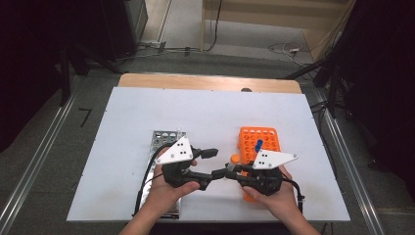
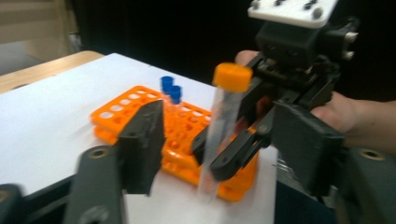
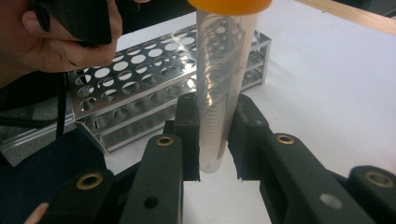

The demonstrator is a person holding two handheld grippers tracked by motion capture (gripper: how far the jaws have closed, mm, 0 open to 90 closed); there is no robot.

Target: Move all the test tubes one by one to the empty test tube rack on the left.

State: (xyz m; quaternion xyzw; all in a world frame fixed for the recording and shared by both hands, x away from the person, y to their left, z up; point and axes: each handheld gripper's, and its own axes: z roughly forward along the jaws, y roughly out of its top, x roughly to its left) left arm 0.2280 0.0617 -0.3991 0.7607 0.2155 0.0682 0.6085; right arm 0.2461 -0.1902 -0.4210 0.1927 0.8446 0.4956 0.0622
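Right gripper view: the right gripper (image 3: 217, 140) is clamping the orange-capped tube (image 3: 219, 93) low down, with the left gripper (image 2: 219, 154) spread open at nine o'clock; the tube risks tipping during handover.

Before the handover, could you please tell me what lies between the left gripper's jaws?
In the left gripper view, the orange-capped tube stands there, held by the right gripper.

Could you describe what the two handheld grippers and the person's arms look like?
Both grippers, left and right, are black, each with two flat jaws on linkage arms with brass-coloured pivot rings. A pale three-cornered plate with dark screws tops each one. A black cable trails from each. The hands and forearms are bare, with no sleeves or gloves.
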